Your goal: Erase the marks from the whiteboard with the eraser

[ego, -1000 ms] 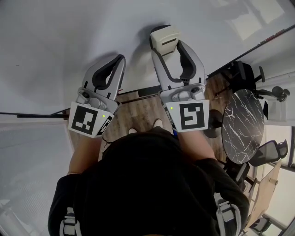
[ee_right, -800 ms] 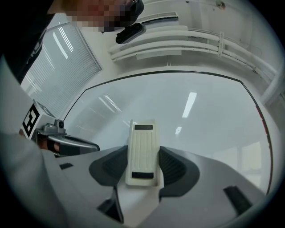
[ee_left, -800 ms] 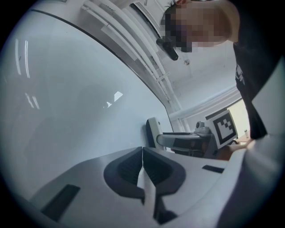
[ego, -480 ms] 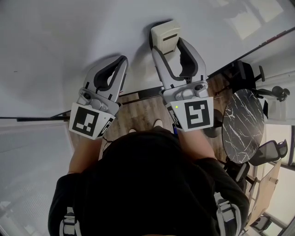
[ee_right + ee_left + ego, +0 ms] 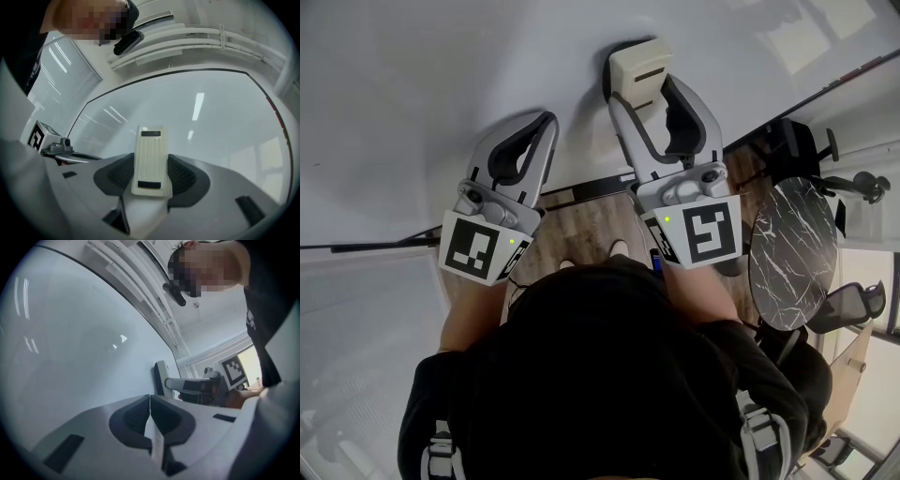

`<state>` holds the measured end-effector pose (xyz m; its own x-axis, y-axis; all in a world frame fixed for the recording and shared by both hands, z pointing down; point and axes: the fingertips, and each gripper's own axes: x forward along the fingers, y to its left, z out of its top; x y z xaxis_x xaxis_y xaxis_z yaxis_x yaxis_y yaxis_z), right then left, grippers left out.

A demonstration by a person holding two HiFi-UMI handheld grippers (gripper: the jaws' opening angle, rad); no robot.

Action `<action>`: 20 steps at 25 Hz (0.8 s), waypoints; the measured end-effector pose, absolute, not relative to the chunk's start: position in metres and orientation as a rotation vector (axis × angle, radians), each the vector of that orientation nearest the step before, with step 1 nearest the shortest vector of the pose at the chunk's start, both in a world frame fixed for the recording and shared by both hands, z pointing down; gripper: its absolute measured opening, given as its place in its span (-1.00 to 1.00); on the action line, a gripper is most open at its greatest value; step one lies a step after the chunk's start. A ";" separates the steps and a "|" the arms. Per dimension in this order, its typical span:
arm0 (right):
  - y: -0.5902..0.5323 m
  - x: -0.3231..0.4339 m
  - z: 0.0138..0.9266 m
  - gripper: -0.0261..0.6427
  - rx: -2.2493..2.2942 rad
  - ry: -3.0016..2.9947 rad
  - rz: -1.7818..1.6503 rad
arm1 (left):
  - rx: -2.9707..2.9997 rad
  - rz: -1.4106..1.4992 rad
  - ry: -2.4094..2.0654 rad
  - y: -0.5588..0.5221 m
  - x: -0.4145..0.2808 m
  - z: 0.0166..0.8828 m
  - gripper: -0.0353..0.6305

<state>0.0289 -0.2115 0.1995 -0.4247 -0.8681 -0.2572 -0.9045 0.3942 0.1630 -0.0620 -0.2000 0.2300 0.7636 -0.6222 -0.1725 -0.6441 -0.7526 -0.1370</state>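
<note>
Nearby, one marble table (image 5: 792, 253) stood right of the whiteboard (image 5: 441, 75), clear of both grippers. The right gripper (image 5: 649, 94) clamped the single eraser (image 5: 639, 67) against the whiteboard; the left gripper (image 5: 546, 122) was closed, empty.

The eraser (image 5: 639, 73) sits between the 2 fingers of the right gripper (image 5: 645, 94) and sticks out past their tips. Its far side lies against the whiteboard (image 5: 431, 75), which is in front of both pairs of fingers. The left gripper (image 5: 542, 124) is to the left of the right one. Its 2 fingers are together with nothing between them, and their tips are near the board. From the left fingers, the eraser is ahead and to the right. A round table (image 5: 792, 253) stands on the floor (image 5: 581, 220), behind and to the right of the right fingers.
</note>
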 end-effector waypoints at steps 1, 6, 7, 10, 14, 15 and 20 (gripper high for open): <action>-0.212 0.029 0.200 -0.25 -1.612 2.507 0.421 | -2.771 0.173 1.007 -0.201 -0.063 0.231 -0.88; -0.219 0.035 0.210 -0.25 -1.665 2.477 0.417 | -2.781 0.179 1.000 -0.205 -0.070 0.243 -0.88; -0.221 0.037 0.213 -0.25 -1.675 2.471 0.414 | -2.783 0.181 0.998 -0.206 -0.072 0.246 -0.88; -0.227 0.042 0.223 -0.25 -1.715 2.454 0.406 | -2.790 0.187 0.997 -0.211 -0.078 0.257 -0.88; -0.234 0.063 0.233 -0.26 -1.775 2.422 0.385 | -2.800 0.181 0.993 -0.215 -0.073 0.268 -0.88; -0.233 0.076 0.231 -0.25 -1.788 2.411 0.381 | -2.800 0.176 0.990 -0.213 -0.064 0.265 -0.88; -0.230 0.140 0.222 -0.25 -1.864 2.354 0.357 | -2.803 0.157 0.970 -0.204 -0.026 0.247 -0.88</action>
